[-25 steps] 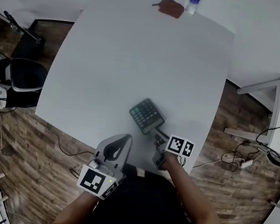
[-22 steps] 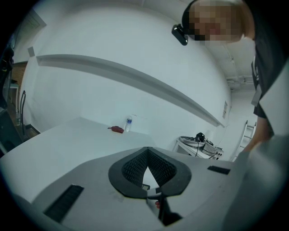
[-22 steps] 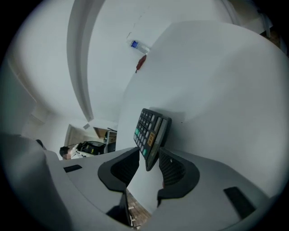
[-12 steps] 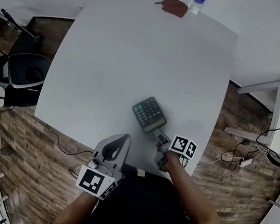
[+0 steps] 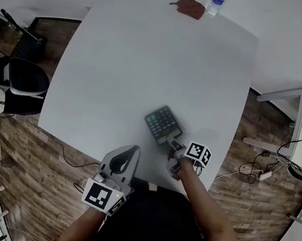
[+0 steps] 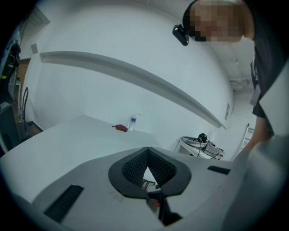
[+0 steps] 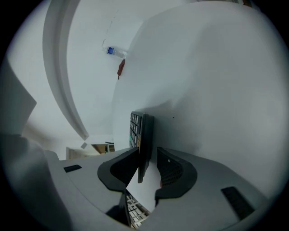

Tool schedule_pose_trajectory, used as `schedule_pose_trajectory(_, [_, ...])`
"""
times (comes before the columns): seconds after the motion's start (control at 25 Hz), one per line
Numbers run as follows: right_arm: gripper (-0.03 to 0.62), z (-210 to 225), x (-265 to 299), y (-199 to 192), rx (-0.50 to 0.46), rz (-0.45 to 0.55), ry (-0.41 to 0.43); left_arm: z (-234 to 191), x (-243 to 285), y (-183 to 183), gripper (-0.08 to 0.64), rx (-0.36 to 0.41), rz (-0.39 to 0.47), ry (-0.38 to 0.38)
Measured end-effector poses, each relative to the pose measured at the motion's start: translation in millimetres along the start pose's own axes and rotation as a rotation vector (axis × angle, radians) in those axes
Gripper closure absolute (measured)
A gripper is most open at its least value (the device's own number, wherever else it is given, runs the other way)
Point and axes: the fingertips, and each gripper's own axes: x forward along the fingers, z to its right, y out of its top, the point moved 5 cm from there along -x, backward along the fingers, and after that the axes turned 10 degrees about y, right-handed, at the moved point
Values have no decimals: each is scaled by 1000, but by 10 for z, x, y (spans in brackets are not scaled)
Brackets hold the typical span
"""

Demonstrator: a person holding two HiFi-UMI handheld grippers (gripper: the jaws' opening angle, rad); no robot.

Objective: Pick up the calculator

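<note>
One white table (image 5: pixel 126 57) spreads ahead of both my claws. The wood floor (image 5: pixel 16 159) is off to the left of my left claw, with a black office chair (image 5: pixel 24 84) on it further out that way. My left claw (image 5: pixel 126 153) sits at the table's near edge, jaws together, nothing in them. My right claw (image 5: pixel 174 145) is over the table's near right part, rolled on its side. Its jaws are opening and the pads aren't pressing, with a gap showing on one side. The dark calculator (image 5: pixel 163 123) lies on the table right in front of my right claw, its near end between the jaws. Far ahead at the table's far edge is a brown flat thing (image 5: pixel 189 8), with a clear water bottle (image 5: pixel 215 3) just beside it.
</note>
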Motion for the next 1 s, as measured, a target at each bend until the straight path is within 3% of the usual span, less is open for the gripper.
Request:
schedule_pose_trajectory(0.2, [513, 14, 95, 34, 20, 16, 85, -46, -16, -8, 558, -3, 2, 9])
schedule_pose_trajectory(0.52, [531, -100, 75, 49, -7, 12, 134, -29, -39, -34, 558, 2, 6, 11])
schedule_pose_trajectory(1.0, [531, -1182, -295, 199, -146, 6, 361, 334, -37, 202, 558, 53, 83, -54])
